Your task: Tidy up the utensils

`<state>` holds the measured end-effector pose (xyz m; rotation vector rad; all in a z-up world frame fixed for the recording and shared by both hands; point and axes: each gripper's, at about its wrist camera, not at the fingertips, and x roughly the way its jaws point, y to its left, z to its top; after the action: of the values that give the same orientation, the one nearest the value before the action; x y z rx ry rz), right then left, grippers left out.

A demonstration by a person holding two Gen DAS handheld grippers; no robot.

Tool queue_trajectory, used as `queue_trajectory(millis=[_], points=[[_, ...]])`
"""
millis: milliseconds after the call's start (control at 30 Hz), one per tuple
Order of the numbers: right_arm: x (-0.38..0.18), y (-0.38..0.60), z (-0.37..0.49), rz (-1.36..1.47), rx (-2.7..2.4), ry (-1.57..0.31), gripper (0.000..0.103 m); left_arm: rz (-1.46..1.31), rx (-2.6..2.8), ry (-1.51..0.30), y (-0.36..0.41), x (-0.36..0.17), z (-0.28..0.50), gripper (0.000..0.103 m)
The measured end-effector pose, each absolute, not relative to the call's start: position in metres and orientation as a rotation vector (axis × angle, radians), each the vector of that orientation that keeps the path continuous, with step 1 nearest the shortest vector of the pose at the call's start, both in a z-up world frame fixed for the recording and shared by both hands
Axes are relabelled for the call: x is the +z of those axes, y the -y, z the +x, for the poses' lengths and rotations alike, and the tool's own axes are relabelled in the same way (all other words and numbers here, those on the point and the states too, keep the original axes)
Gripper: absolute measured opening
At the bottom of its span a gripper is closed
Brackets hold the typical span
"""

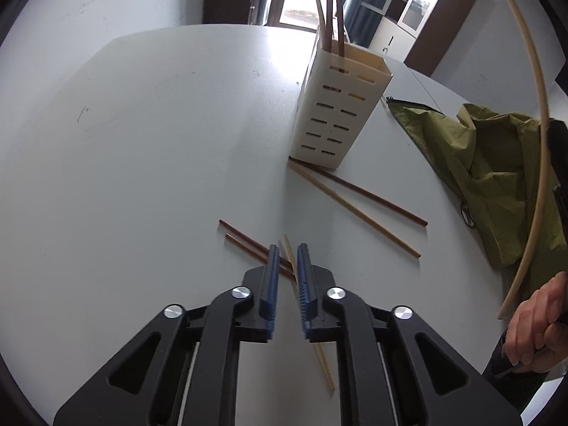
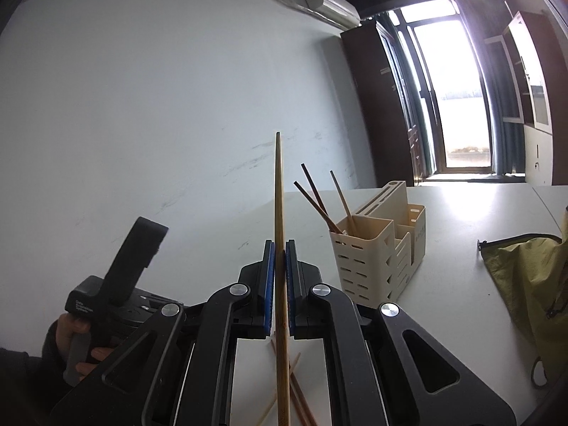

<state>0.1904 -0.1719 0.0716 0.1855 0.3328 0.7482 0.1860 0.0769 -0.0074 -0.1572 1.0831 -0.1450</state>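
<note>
A cream slotted utensil holder [image 1: 335,106] stands on the white table [image 1: 142,159] with three dark chopsticks [image 1: 330,10] upright in it. Loose chopsticks lie on the table: a dark one [image 1: 372,197] and a light one [image 1: 355,209] by the holder's base, two dark ones [image 1: 248,243] and a light one [image 1: 289,252] just under my left gripper [image 1: 287,248], which is slightly open and empty above them. My right gripper [image 2: 279,245] is shut on a light bamboo chopstick [image 2: 278,195], held upright above the table left of the holder [image 2: 376,252]. That chopstick also shows in the left wrist view [image 1: 532,142].
An olive green cloth bag [image 1: 497,177] lies on the table right of the holder, also in the right wrist view [image 2: 529,284]. A window and dark cabinets [image 2: 454,106] stand behind the table's far edge. A hand [image 1: 539,323] holds the right gripper.
</note>
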Motion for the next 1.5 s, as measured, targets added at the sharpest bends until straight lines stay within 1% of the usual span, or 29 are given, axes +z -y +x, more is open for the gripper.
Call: queue_trajectory(millis=[33,67,233,433,533,733,767,867,933,967,1033,1133,1167,1200,1233,1267,1300,1500], points=[[0.07,0.171,0.192,0.182,0.747,-0.335,0.007,-0.153,-0.157,-1.092,-0.072,-0.018,0.191,0.049],[0.07,0.171,0.191,0.176,0.744,-0.338,0.007,-0.152,-0.163,-1.098,-0.067,-0.028,0.196,0.064],[0.071,0.168,0.188,0.166,0.739,-0.34,0.007,-0.123,-0.133,-1.189,-0.053,-0.078,0.216,0.062],[0.073,0.168,0.186,0.162,0.743,-0.336,0.007,-0.156,-0.113,-1.195,-0.061,-0.096,0.225,0.062],[0.072,0.167,0.187,0.16,0.743,-0.34,0.007,-0.162,-0.119,-1.184,-0.062,-0.1,0.227,0.055],[0.072,0.167,0.187,0.161,0.739,-0.343,0.007,-0.156,-0.133,-1.154,-0.062,-0.099,0.226,0.053],[0.072,0.167,0.187,0.161,0.738,-0.342,0.007,-0.159,-0.138,-1.153,-0.062,-0.098,0.225,0.051],[0.072,0.166,0.187,0.161,0.738,-0.344,0.007,-0.145,-0.155,-1.135,-0.057,-0.094,0.223,0.051],[0.072,0.166,0.187,0.161,0.739,-0.346,0.007,-0.134,-0.163,-1.139,-0.054,-0.094,0.222,0.048],[0.072,0.166,0.187,0.161,0.739,-0.346,0.007,-0.129,-0.168,-1.147,-0.053,-0.096,0.223,0.042],[0.072,0.165,0.187,0.159,0.737,-0.347,0.007,-0.113,-0.162,-1.145,-0.051,-0.097,0.223,0.036],[0.072,0.166,0.187,0.161,0.736,-0.346,0.007,-0.107,-0.163,-1.146,-0.051,-0.097,0.224,0.035],[0.073,0.166,0.187,0.159,0.735,-0.346,0.007,-0.108,-0.165,-1.146,-0.052,-0.097,0.223,0.032],[0.073,0.166,0.187,0.159,0.734,-0.345,0.007,-0.105,-0.167,-1.146,-0.052,-0.097,0.224,0.023],[0.073,0.166,0.187,0.161,0.734,-0.345,0.007,-0.105,-0.171,-1.151,-0.052,-0.099,0.224,0.017],[0.073,0.166,0.187,0.162,0.734,-0.345,0.007,-0.111,-0.176,-1.165,-0.053,-0.101,0.225,0.009],[0.073,0.166,0.187,0.163,0.733,-0.345,0.007,-0.117,-0.179,-1.172,-0.052,-0.103,0.226,0.006],[0.071,0.168,0.189,0.169,0.725,-0.34,0.007,-0.145,-0.167,-1.125,-0.06,-0.098,0.224,0.004]])
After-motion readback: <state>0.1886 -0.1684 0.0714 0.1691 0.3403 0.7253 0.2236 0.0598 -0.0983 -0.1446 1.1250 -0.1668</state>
